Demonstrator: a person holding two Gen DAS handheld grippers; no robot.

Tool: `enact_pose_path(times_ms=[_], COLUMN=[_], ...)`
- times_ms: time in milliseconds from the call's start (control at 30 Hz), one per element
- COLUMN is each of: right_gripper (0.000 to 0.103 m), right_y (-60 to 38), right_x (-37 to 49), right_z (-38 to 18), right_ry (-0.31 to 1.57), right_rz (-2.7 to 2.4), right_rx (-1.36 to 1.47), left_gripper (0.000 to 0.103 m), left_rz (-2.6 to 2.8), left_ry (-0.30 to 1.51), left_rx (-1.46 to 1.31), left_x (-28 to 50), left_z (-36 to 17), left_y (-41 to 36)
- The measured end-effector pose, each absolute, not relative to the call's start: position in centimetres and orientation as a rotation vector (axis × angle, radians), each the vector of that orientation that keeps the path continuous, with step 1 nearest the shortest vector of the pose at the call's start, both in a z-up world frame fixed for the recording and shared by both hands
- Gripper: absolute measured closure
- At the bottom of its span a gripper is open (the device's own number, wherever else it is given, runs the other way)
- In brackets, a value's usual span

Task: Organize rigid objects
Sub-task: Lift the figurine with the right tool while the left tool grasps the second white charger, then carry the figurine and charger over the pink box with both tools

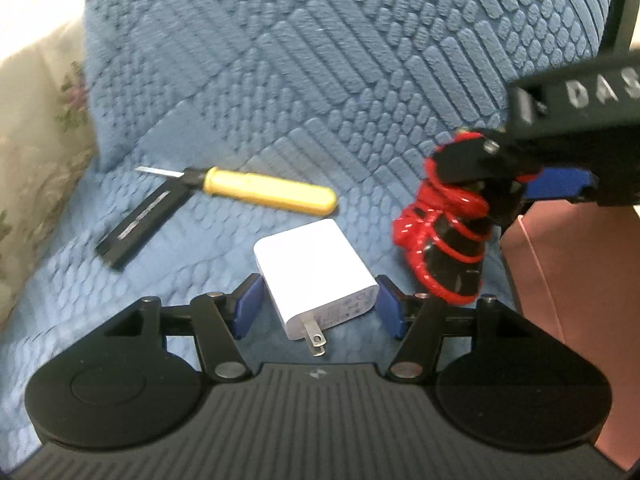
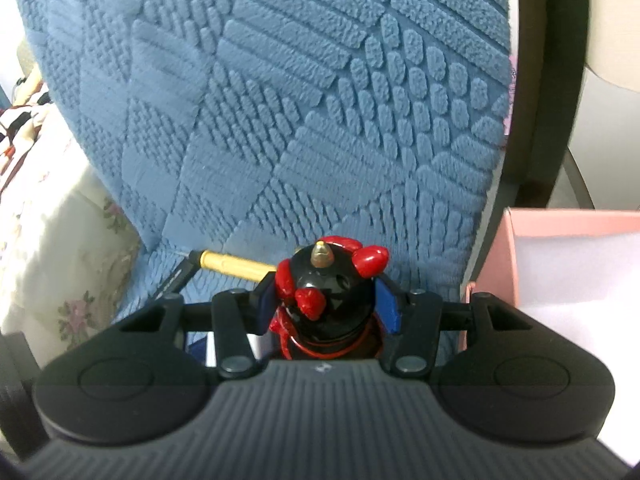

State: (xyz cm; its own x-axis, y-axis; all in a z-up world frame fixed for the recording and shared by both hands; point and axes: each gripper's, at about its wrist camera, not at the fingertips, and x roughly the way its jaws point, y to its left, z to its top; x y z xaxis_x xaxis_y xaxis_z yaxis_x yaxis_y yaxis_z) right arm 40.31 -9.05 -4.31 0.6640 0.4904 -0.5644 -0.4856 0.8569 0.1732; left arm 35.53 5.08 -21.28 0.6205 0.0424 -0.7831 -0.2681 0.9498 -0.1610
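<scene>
1. The pink box [image 1: 560, 280] is cut off by the right edge in the left wrist view; its floor cannot be seen there;
2. The black-and-red figurine [image 2: 328, 300] hides most of the yellow-handled knife [image 2: 228, 266] in the right wrist view; its own base is hidden behind the gripper body;
3. The black bar [image 1: 140, 220] carries markings too blurred to read;
4. The white charger [image 1: 316, 276] has print too small to read.

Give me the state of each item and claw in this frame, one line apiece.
White charger: lying on the blue cover, prongs out, between the left claw pads.
Left claw: pads beside the charger, contact unclear.
Right claw: shut on the black-and-red figurine.
Yellow utility knife: lying flat, blade out.
Pink box: open.
</scene>
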Motion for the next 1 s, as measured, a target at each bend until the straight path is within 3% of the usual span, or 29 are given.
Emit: enact_pose_path(times_ms=[533,1000], right_gripper=[0.049,0.049], right_y=[-7.8,-8.6], right_x=[30.9,21.3], right_z=[-5.8,-8.2], right_ry=[0.617,0.558], right_rz=[0.580,0.567], right_rx=[-0.083,-0.149], left_gripper=[0.038,0.043], left_rz=[0.214,0.221], left_ry=[0.932,0.993], left_rx=[-0.297,-0.309], left_x=[25.7,19.3], left_z=[-17.4,-18.6], left_y=[5.9,6.6])
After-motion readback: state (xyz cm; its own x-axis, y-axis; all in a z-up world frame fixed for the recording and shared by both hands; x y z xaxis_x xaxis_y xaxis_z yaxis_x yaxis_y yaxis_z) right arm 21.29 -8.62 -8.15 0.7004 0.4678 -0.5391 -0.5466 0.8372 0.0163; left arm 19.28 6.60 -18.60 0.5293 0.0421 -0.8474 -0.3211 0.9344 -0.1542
